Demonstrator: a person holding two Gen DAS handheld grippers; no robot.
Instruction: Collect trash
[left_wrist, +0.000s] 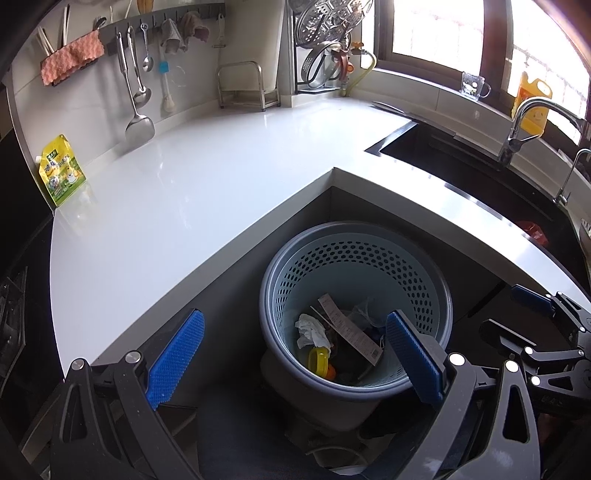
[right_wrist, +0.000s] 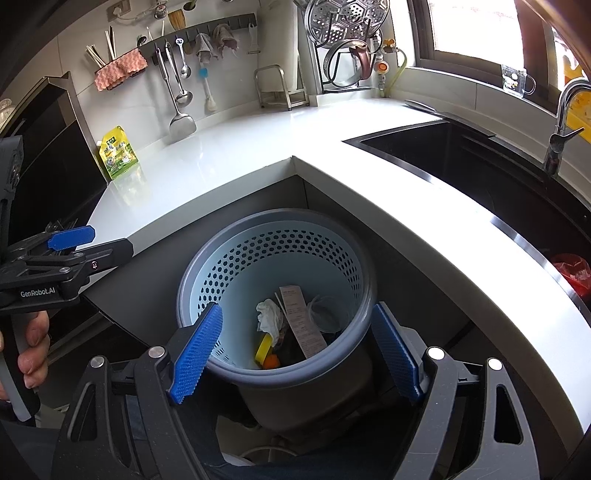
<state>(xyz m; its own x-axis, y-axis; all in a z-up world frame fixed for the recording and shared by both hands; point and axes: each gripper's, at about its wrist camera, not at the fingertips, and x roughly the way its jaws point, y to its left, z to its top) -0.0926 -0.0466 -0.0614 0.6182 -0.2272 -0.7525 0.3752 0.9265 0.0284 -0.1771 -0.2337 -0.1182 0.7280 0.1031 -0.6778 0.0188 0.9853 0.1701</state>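
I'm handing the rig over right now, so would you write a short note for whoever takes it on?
Left gripper: open, empty, above the bin.
Right gripper: open, empty, also above the bin.
Trash bin: on the floor in the counter corner, holding a crumpled tissue, a receipt, a clear cup and a yellow piece.
Countertop: only a yellow-green pouch stands by the wall, probably not trash.
Left to check: something red at the sink's edge.
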